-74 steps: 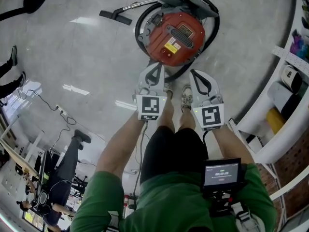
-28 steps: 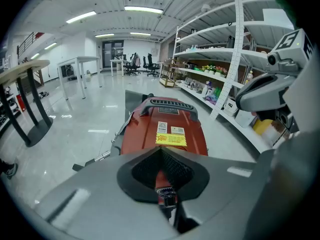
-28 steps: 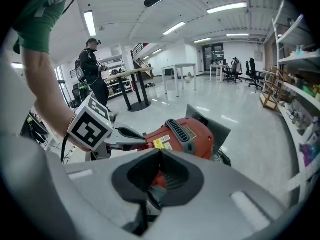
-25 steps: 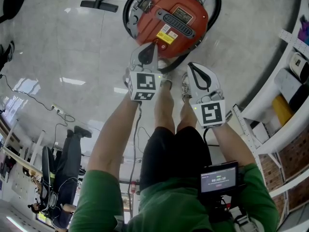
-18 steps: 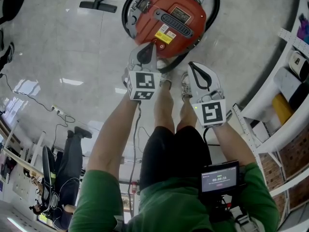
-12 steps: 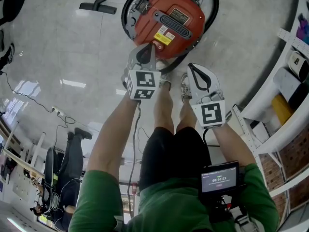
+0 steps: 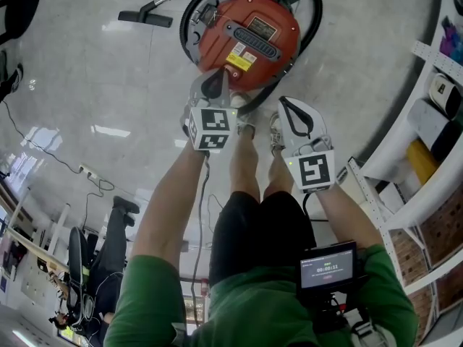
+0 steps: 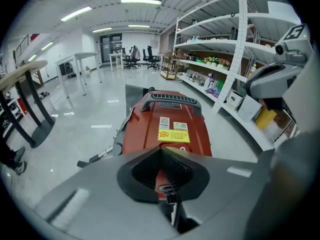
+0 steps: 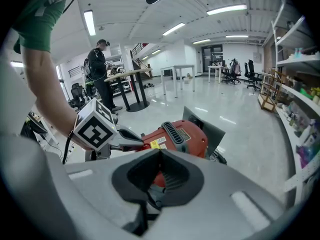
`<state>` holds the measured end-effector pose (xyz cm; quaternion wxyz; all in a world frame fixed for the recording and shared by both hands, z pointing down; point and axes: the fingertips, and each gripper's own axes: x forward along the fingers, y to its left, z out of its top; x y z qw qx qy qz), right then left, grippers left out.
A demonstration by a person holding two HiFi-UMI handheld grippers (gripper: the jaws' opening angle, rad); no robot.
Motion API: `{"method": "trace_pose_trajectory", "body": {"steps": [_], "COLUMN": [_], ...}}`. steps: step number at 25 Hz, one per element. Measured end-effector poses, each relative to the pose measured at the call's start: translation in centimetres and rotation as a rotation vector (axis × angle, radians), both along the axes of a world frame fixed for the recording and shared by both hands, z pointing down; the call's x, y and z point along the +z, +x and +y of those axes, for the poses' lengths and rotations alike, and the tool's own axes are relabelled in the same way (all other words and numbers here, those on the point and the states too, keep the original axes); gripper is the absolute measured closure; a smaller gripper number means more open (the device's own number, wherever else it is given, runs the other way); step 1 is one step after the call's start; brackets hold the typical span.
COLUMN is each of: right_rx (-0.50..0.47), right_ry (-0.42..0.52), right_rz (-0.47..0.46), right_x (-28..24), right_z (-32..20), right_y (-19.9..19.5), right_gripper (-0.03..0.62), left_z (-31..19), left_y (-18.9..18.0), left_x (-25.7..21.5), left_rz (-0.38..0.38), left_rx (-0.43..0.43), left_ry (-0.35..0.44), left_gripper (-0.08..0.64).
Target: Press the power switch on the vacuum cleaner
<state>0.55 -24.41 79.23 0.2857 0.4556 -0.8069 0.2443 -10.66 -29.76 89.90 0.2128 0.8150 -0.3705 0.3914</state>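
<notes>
left gripper (image 7: 217, 75): jaws pressed together, tip over vacuum (image 7: 249, 38) near edge | right gripper (image 7: 284, 104): jaws together, empty, short of vacuum

Place: large open-plan office-like hall | glossy grey floor (image 8: 85, 119) | strip lights (image 8: 140, 1) lined the ceiling | stocked white shelves (image 8: 210, 43) ran along one wall | white tables (image 8: 75, 59) and office chairs (image 8: 150, 59) stood at the far end | a person (image 9: 102, 64) stood by a high round table (image 9: 127, 74)

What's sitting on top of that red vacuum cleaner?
A black handle, a yellow sticker and small white labels. The left gripper, jaws together, covers the vacuum cleaner's near edge, so what lies there is mostly hidden.
</notes>
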Motion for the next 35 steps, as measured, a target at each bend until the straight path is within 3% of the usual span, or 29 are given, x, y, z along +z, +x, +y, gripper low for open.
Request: {"method": "trace_pose_trajectory", "body": {"steps": [6,10,18,24,35], "right_rx": [0.0,-0.009,-0.016,-0.046,-0.081], "right_ry": [0.002,0.037,0.104,0.186,0.302], "right_rz": [0.019,0.027,0.033,0.024,0.01], "right_x": [-1.5,-3.4,-7.9,-12.9,-23.4], "right_z": [-0.1,-0.5,-1.8,-1.0,2.4], "right_y": [0.4,0.7,1.1,1.7,3.8], "right_gripper": [0.589,0.589,0.589,0.589,0.589], "left_z": [-0.1,0.2,0.0,2.1,7.1], "left_y": [-0.5,-0.6,-1.5,-2.1,-0.5], "left_x": [-0.9,-3.4,-9.1,-15.4,-28.0], "left_rz": [-0.037,-0.017,0.022,0.061,0.082], "left_rx": [-0.03,-0.026,-0.103,-0.191,-0.221], "left_ry": [0.052,0.105,0.179,0.265,0.427], "left_gripper": [0.554,0.554,0.554,0.554,0.554]}}
